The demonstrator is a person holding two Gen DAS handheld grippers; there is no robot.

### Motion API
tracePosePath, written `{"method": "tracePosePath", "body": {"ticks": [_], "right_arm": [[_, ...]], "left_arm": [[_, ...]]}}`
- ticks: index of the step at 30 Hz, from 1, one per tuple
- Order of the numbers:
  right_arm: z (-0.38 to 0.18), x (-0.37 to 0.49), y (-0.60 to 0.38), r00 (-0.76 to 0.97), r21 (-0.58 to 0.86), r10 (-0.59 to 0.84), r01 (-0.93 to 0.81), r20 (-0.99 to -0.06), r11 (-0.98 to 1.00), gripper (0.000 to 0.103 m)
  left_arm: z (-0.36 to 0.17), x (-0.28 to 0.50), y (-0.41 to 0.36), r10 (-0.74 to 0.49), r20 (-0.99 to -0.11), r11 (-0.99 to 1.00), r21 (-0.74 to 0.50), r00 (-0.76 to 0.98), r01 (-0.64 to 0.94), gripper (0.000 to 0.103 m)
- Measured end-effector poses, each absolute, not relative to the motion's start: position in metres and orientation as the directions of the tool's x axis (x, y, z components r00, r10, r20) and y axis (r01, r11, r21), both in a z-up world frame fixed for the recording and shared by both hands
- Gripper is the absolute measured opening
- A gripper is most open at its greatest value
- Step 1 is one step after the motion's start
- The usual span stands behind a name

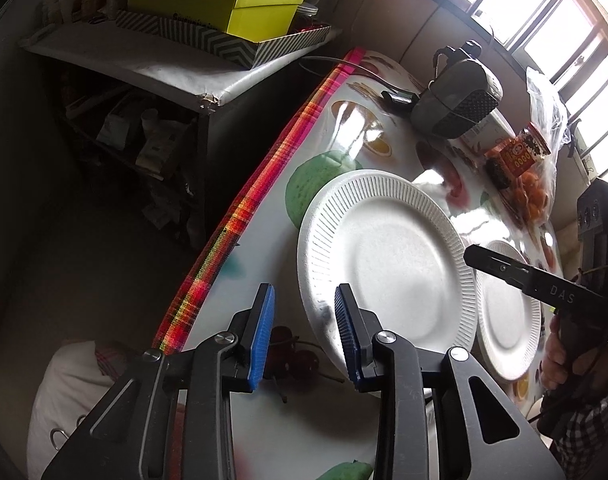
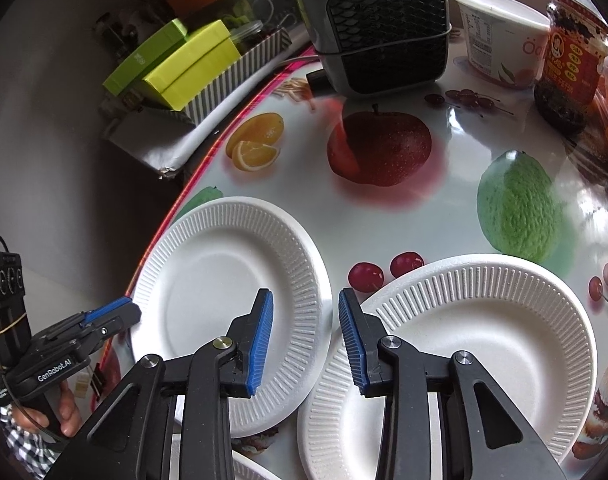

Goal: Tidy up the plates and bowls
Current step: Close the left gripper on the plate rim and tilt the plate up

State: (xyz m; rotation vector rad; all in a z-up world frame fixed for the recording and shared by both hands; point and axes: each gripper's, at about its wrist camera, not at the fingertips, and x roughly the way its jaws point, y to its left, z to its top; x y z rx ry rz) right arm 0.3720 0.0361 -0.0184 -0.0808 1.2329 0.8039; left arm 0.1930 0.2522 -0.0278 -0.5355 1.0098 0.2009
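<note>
Fruit prints cover the glossy tablecloth (image 2: 384, 216) under your grippers, its plaid edge (image 1: 231, 224) running along the near side, with bright windows (image 1: 544, 24) behind and a shelf of lime-green boxes (image 1: 239, 4) off to one side. At the back of the table stand a dark grilled appliance (image 2: 380, 28), a white tub (image 2: 500, 36) and a red-labelled jar (image 2: 572, 68).

Two white ribbed foam plates lie side by side, their rims close together. Your left gripper (image 1: 304, 336) tilts steeply downward at the near rim of the left plate (image 1: 388, 256); its blue pads (image 1: 259, 340) are part-closed and stand apart, the rim passes right by the right-hand pad, and nothing is pinched that I can see. Seen from the other camera, that gripper (image 2: 115, 312) comes in low at the plate's outer edge, your fingers (image 2: 69, 412) wrapped on its handle below a checked sleeve (image 2: 19, 436).

Your right gripper (image 2: 306, 340) points down just as steeply, over the spot where the two rims meet (the left plate (image 2: 231, 300) to one side, the right plate (image 2: 484, 344) to the other). Its pads (image 2: 261, 344) are also part-closed with a clear gap, clamped on nothing. A third plate's rim (image 2: 247, 468) shows just below it.
</note>
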Motion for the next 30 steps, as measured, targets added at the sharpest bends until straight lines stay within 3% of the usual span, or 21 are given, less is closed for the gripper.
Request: {"method": "tracePosePath", "body": {"ticks": [5, 8, 14, 30], "right_arm": [[-0.0222, 0.3719, 0.036, 0.085, 0.372, 0.506, -0.576, -0.858, 0.728, 0.032], [-0.0235, 0.3718, 0.0352, 0.082, 0.372, 0.504, -0.574, -0.86, 0.729, 0.025], [-0.0236, 0.3714, 0.033, 0.084, 0.373, 0.504, -0.571, -0.859, 0.731, 0.018], [-0.0197, 0.3699, 0.0288, 0.086, 0.388, 0.517, -0.559, -0.852, 0.732, 0.016]], "left_arm": [[-0.0308, 0.1934, 0.253, -0.085, -0.849, 0.852, -0.334, 0.521, -0.404, 0.03], [-0.0313, 0.1943, 0.2525, -0.093, -0.846, 0.85, -0.342, 0.525, -0.401, 0.021], [-0.0309, 0.1955, 0.2503, -0.093, -0.846, 0.852, -0.34, 0.525, -0.397, 0.016], [-0.0221, 0.1932, 0.2501, -0.08, -0.839, 0.854, -0.336, 0.539, -0.397, 0.015]]}}
